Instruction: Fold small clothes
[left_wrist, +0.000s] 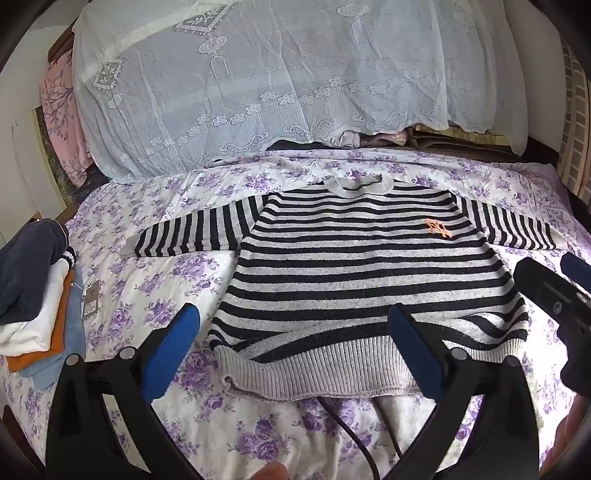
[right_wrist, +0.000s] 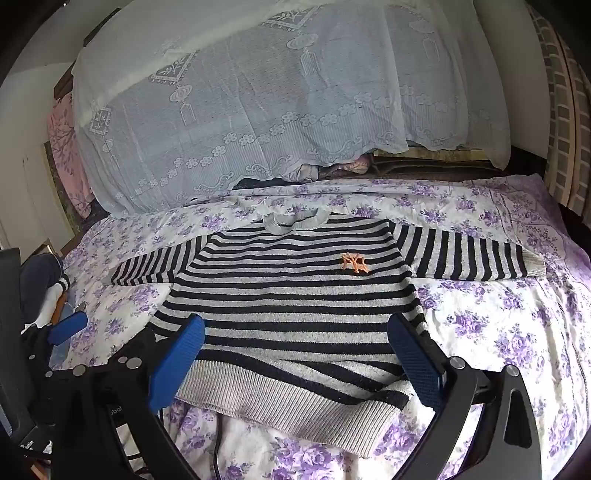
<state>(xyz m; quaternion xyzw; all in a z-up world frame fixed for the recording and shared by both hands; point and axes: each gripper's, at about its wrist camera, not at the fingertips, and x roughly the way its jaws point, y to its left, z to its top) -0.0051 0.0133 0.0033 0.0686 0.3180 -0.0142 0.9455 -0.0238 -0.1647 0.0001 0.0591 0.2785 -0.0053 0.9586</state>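
A small black-and-grey striped sweater (left_wrist: 354, 266) (right_wrist: 295, 295) with an orange emblem lies flat, face up, on the purple-flowered bedsheet (left_wrist: 155, 302), sleeves spread to both sides and its grey ribbed hem nearest me. My left gripper (left_wrist: 295, 332) hovers open just above the hem's left half, its blue pads wide apart with nothing between them. My right gripper (right_wrist: 295, 336) is open too, over the hem's right half, and holds nothing. Its black body shows at the right edge of the left wrist view.
A stack of folded clothes (left_wrist: 33, 310) in navy, white, orange and blue sits at the left of the bed beside a paper tag (left_wrist: 89, 298). A large mound draped in white lace cloth (left_wrist: 258, 85) fills the back. A black cable (left_wrist: 351, 435) runs out from under the hem.
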